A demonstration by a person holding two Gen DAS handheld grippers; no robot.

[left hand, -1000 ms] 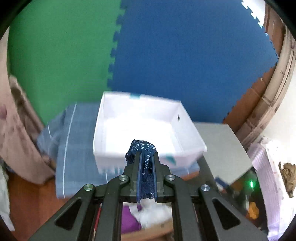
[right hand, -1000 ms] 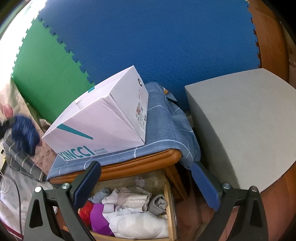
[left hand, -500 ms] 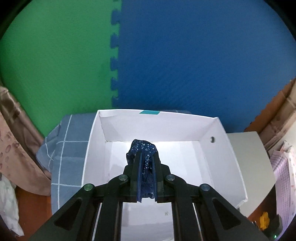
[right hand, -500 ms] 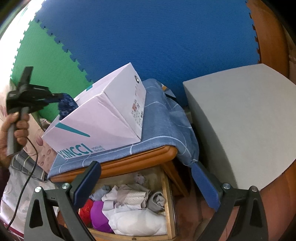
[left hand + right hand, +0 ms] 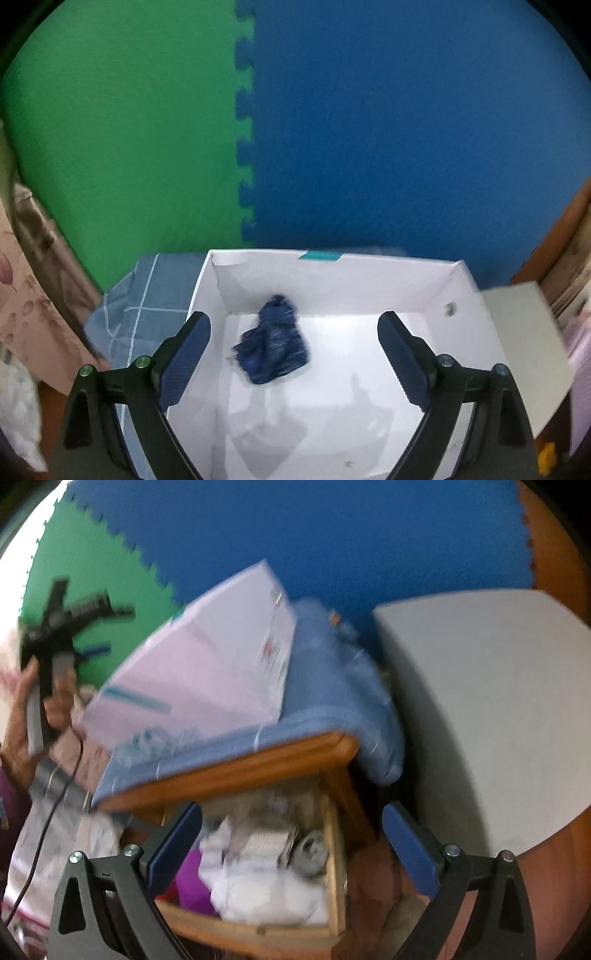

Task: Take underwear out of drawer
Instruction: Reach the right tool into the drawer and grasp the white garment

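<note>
- The dark blue patterned underwear [image 5: 271,341] lies crumpled and blurred inside the white box [image 5: 332,264], toward its far left part, apart from both pads.
- The left tongs [image 5: 293,354] hover over the box; their jaws have just been opening and stand wide, with the underwear between them in the left wrist view but untouched by either pad.
- In the right wrist view the left tongs show far off at the left, above the box's far end, held in the person's hand [image 5: 22,716], with a cable [image 5: 40,834] hanging down from them.
- The box rests on a blue checked cloth [image 5: 147,295] that covers the wooden surface [image 5: 236,768].
- Under that surface the drawer [image 5: 332,853] stands pulled out, with white, grey and purple garments [image 5: 266,886] heaped in it.
- The right tongs [image 5: 291,843] hang over the drawer, released, jaws wide with nothing between the pads.
- A grey board [image 5: 487,709] stands to the right of the surface.
- Green [image 5: 122,122] and blue foam mats [image 5: 406,122] join in a toothed seam behind the box.
- The right wrist view is smeared by blur.
</note>
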